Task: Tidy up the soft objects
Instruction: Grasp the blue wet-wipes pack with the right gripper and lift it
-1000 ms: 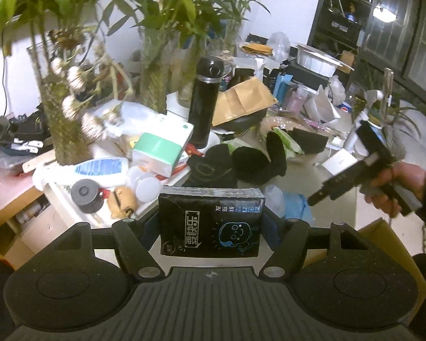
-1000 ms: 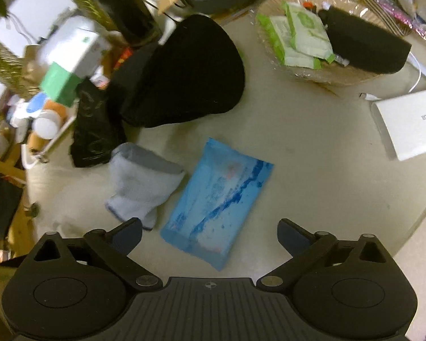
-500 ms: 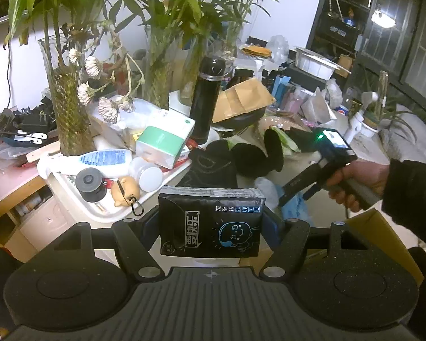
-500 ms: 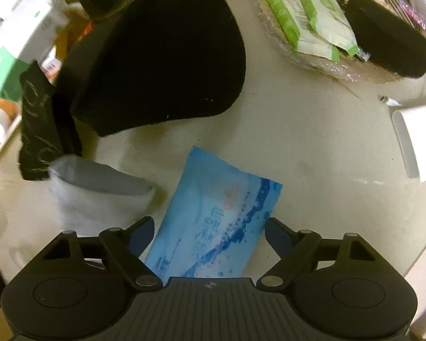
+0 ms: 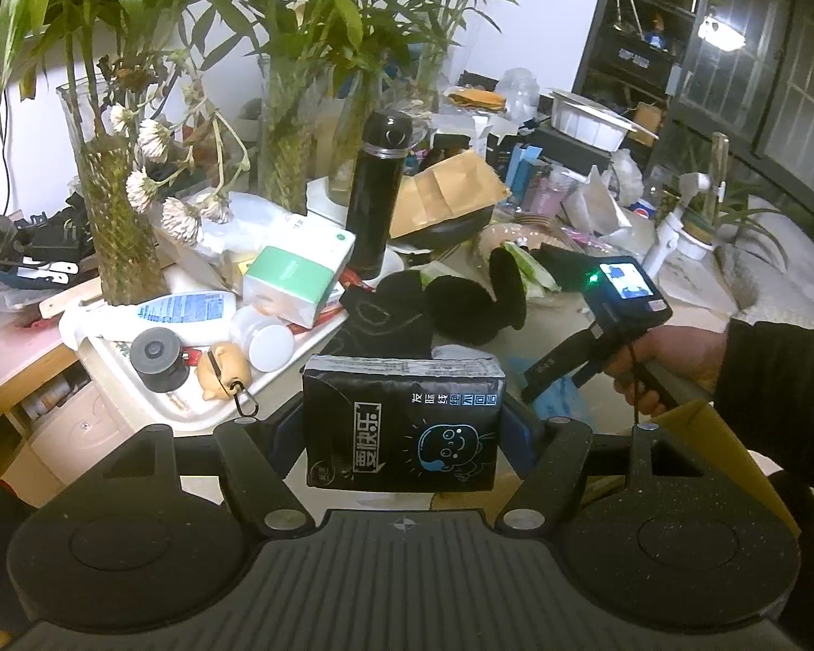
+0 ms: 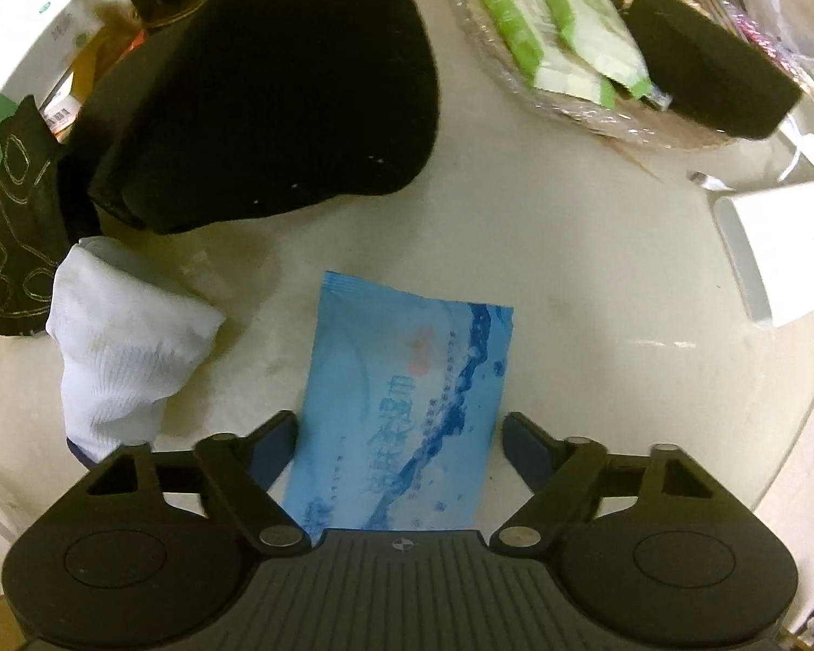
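Cluttered pale tabletop. Left hand-held gripper pinched black tissue pack aloft. Right-wrist view alone showed right hand-held gripper spread astride blue wipes packet, beside white sock.

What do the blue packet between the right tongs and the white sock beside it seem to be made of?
The blue packet: probably thin plastic film with a slightly glossy printed face; its flat sealed top edge suggests a wipes or tissue pack. The white sock: knitted fabric, matte, with fine ribbed lines and soft folds, slightly greyed in places; the fibre cannot be told.
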Available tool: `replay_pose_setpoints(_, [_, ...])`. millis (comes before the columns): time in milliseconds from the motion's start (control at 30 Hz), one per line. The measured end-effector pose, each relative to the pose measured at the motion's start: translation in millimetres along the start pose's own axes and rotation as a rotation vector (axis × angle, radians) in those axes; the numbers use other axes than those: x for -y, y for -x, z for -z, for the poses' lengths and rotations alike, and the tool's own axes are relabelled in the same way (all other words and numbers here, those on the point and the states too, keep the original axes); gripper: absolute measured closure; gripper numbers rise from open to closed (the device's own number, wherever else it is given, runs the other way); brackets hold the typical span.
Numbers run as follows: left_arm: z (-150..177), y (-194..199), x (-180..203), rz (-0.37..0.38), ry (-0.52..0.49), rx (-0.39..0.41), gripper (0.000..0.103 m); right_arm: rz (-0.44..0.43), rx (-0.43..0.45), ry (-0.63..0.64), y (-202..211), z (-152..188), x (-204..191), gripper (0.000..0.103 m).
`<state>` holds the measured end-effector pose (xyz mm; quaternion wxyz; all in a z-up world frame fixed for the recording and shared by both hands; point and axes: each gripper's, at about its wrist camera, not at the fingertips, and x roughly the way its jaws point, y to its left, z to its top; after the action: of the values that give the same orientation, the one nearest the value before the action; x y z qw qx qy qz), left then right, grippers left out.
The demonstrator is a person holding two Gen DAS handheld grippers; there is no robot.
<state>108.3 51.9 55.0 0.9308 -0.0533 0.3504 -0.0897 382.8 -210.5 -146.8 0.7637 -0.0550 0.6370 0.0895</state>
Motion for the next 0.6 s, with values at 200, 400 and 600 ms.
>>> replay_pose_setpoints(200, [-1,2,6,0.002,-0.016,-0.003,0.033,-0.008,0.027,-0.01,7,11,14,0.034])
replay_pose_setpoints(400, [-6,6,18,0.015,-0.046,-0.015,0.033,-0.035,0.121,-0.022,42,20,32,0.034])
replay_pose_setpoints(600, [-10,10,36,0.044,-0.074,-0.033,0.033,-0.056,0.238,-0.015,97,24,46,0.034])
